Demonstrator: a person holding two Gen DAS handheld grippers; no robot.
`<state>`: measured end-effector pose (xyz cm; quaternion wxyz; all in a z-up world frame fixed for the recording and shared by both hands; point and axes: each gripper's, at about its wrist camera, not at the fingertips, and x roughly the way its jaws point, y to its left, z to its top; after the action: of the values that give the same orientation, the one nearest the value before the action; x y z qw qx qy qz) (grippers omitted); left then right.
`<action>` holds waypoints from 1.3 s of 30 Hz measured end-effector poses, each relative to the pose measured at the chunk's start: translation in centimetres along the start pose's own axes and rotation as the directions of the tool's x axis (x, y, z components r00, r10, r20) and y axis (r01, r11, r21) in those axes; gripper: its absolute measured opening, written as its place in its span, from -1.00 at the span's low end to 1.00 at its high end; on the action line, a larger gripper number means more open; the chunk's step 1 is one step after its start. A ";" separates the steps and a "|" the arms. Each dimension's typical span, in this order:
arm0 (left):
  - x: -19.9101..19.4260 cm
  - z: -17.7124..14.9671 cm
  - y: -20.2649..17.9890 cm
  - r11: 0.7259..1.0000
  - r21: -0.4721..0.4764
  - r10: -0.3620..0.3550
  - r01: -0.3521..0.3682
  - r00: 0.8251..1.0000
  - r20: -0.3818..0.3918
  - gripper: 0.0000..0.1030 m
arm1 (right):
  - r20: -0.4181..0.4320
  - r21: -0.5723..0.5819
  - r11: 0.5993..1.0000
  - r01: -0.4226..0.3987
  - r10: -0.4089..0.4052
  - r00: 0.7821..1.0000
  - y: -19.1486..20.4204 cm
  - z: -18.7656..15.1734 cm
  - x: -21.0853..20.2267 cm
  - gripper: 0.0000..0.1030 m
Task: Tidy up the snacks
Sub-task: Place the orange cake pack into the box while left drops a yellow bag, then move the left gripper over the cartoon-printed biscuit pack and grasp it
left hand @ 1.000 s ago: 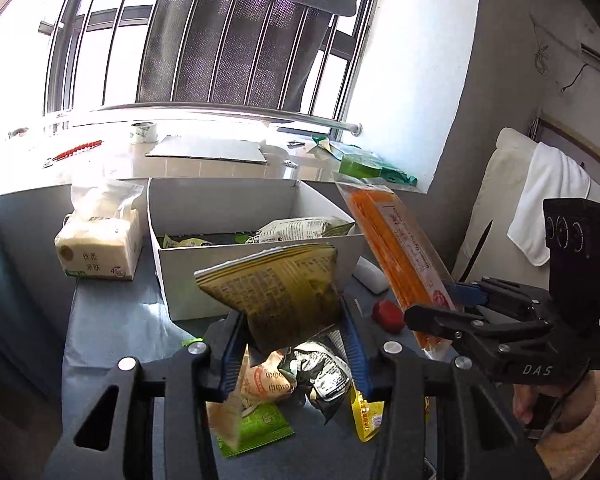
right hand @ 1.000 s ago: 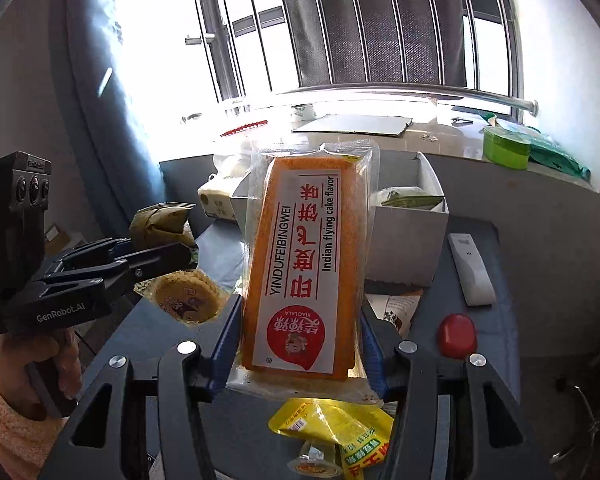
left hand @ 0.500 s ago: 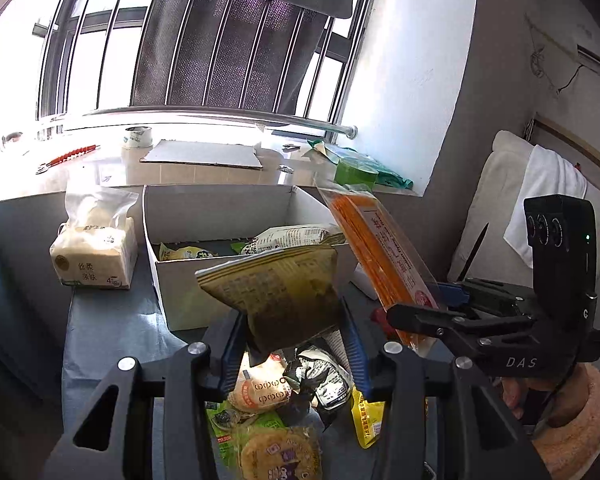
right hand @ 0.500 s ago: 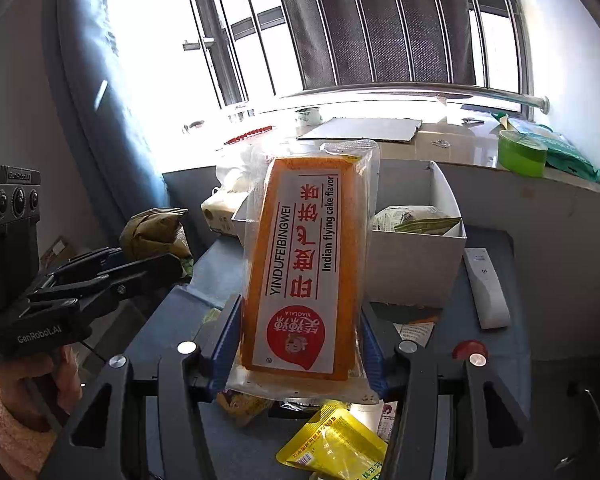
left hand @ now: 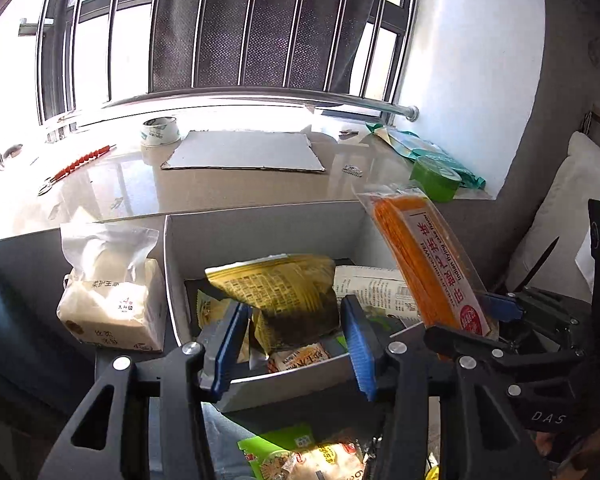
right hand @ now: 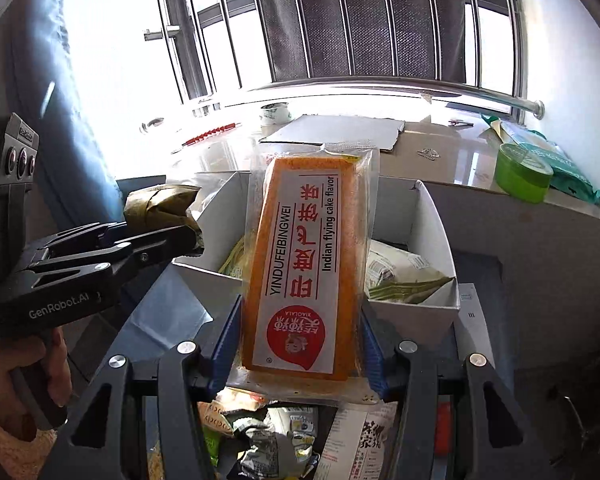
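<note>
An open white cardboard box (left hand: 260, 232) holds several snack packets. My left gripper (left hand: 292, 344) hangs over the box's near edge and its jaws are opening. A crumpled yellow-green snack packet (left hand: 284, 292) sits between the blue pads (left hand: 356, 344) with a gap on each side, above the box's contents. My right gripper (right hand: 300, 344) is shut on a long orange cake package (right hand: 304, 264) that stands upright over the box's (right hand: 432, 216) near rim. In the right wrist view the left gripper (right hand: 180, 236) and its packet (right hand: 156, 208) show at the left.
A tissue pack (left hand: 112, 300) stands left of the box. Loose snack packets (left hand: 300, 456) lie on the blue cloth below both grippers. A white remote (right hand: 470, 312) lies right of the box. On the sill behind are a cardboard sheet (left hand: 244, 156) and a green tape roll (left hand: 436, 178).
Both grippers have moved forward from above the loose snacks to the box. The left jaws have spread and the yellow-green packet is no longer pinched. The orange package stays gripped.
</note>
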<state>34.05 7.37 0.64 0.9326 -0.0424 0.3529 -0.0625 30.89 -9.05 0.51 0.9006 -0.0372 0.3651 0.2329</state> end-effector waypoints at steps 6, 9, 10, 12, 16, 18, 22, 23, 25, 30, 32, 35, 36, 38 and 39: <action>2.5 0.8 3.2 0.994 -0.111 0.000 -0.006 0.998 -0.055 1.00 | -0.045 0.063 0.996 0.056 -0.053 0.998 -2.1 3.8 4.2 0.87; 1.8 -0.2 3.5 0.993 -0.117 0.002 -0.007 0.999 -0.045 1.00 | -0.033 0.034 0.995 0.090 -0.089 0.995 -1.8 4.0 4.2 1.00; 1.3 -0.6 3.4 0.994 -0.105 -0.003 -0.001 0.999 -0.037 1.00 | -0.034 0.021 0.994 0.106 -0.105 0.994 -1.5 3.9 4.1 1.00; -0.3 -1.5 3.2 0.996 -0.089 -0.014 0.013 1.000 -0.009 1.00 | -0.005 -0.012 0.991 0.135 -0.135 0.991 -0.8 3.2 3.1 1.00; -5.1 -3.8 2.0 0.999 -0.046 -0.026 0.029 0.998 0.057 1.00 | 0.072 -0.075 0.987 0.143 -0.138 0.988 1.0 1.1 -0.2 1.00; -7.8 -5.5 1.0 0.999 -0.042 -0.010 0.014 0.996 0.084 1.00 | 0.090 -0.104 0.985 0.140 -0.131 0.987 2.0 -0.6 -2.0 1.00; -12.2 -9.4 -1.1 0.999 -0.031 -0.033 0.037 0.991 0.132 1.00 | 0.104 -0.121 0.984 0.134 -0.121 0.987 3.0 -4.6 -5.2 1.00; -13.1 -10.7 -1.7 0.999 -0.021 -0.033 0.036 0.991 0.131 1.00 | 0.089 -0.104 0.987 0.121 -0.112 0.990 3.0 -5.7 -5.8 1.00; -14.3 -13.0 -2.6 0.999 -0.020 -0.043 0.046 0.990 0.131 1.00 | 0.064 -0.075 0.992 0.099 -0.094 0.993 2.9 -8.0 -6.8 1.00; -15.7 -18.7 -4.3 0.997 -0.044 -0.055 0.060 0.993 0.107 1.00 | 0.008 -0.019 0.996 0.088 -0.087 0.996 2.1 -13.0 -8.8 1.00; -15.9 -20.8 -4.7 0.996 -0.057 -0.068 0.074 0.993 0.098 1.00 | 0.003 0.011 0.996 0.089 -0.089 0.996 1.7 -14.8 -9.8 1.00; -15.5 -23.0 -5.0 0.991 -0.086 -0.096 0.101 0.993 0.067 1.00 | -0.010 0.047 0.994 0.104 -0.103 0.995 1.3 -17.3 -10.9 1.00; -15.2 -23.5 -5.1 0.991 -0.091 -0.095 0.099 0.994 0.049 1.00 | -0.021 0.050 0.993 0.109 -0.108 0.994 1.3 -17.9 -11.2 1.00; -14.6 -24.1 -5.5 0.992 -0.090 -0.089 0.091 0.996 0.028 1.00 | -0.023 0.060 0.992 0.115 -0.114 0.993 1.3 -18.6 -11.8 1.00; -14.3 -24.3 -5.7 0.992 -0.085 -0.087 0.089 0.996 0.022 1.00 | -0.017 0.066 0.992 0.109 -0.108 0.994 1.4 -18.9 -12.2 1.00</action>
<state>6.81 2.98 -7.42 0.9294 -0.0983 0.3448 -0.0879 10.55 -17.11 -4.96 0.9102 -0.0284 0.3762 0.1709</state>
